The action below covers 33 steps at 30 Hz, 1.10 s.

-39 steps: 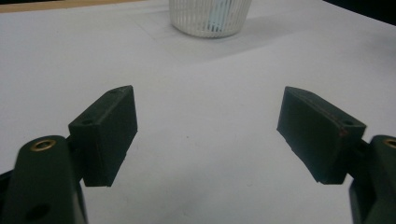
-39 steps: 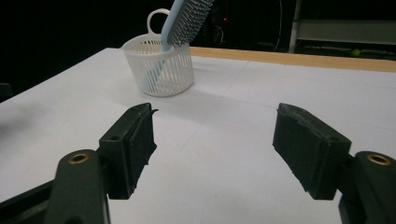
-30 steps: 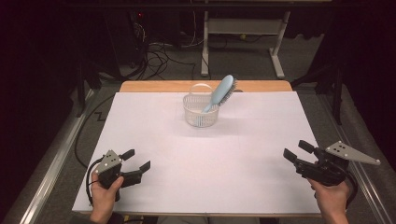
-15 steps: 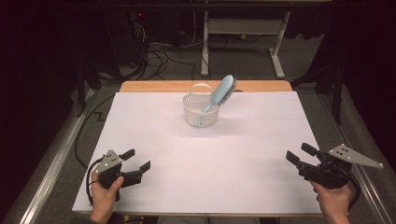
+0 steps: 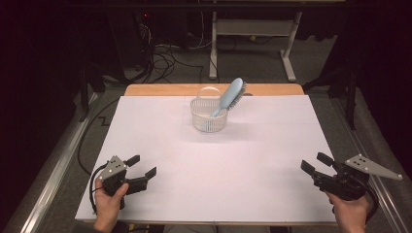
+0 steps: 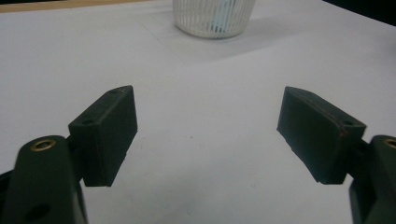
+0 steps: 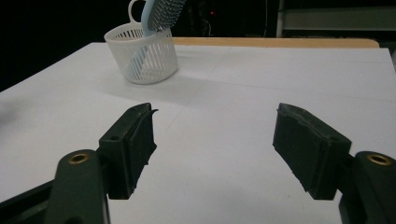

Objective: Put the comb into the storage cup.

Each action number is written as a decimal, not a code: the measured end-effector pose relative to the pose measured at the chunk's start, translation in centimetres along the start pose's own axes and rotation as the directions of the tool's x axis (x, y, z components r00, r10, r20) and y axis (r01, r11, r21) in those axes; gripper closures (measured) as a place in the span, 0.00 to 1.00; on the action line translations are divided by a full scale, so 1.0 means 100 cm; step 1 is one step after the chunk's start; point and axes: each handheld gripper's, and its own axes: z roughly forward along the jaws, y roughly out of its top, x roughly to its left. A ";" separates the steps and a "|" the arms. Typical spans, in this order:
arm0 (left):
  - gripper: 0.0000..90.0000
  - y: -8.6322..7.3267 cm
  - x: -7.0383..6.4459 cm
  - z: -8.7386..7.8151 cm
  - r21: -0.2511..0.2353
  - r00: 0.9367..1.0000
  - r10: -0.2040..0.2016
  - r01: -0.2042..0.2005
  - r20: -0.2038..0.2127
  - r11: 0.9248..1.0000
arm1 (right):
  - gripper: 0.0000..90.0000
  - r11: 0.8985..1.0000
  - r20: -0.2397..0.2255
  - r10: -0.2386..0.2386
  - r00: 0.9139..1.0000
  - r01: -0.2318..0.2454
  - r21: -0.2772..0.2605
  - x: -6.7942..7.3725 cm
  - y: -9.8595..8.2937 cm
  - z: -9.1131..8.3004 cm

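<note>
Covering most of the high view, the white table (image 5: 214,160) is the biggest thing here, with a strip of bare wood (image 5: 160,90) showing along its far edge. Beyond it, the dark floor holds a tangle of cables (image 5: 165,63) and the pale legs of a stand (image 5: 252,43).

Next in size are the two hand-held grippers at the near corners. The left gripper (image 5: 141,169) sits at the near left in the person's left hand (image 5: 109,204), its jaws spread wide with nothing between them. The right gripper (image 5: 317,164) sits at the near right in the right hand (image 5: 351,213), jaws likewise spread and empty. Both point toward the middle of the table and are well apart from each other.

Smaller, a white slatted basket (image 5: 209,115) stands upright near the far middle of the table, well away from both grippers. Inside it leans a light blue hairbrush (image 5: 229,96), handle down in the basket and bristled head tilted out over the rim to the right.
</note>
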 end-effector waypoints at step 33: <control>0.23 0.000 0.001 -0.001 -0.006 1.000 -0.012 0.012 -0.002 1.000 | 0.27 1.000 0.034 -0.010 0.999 0.010 0.012 0.001 -0.032 0.002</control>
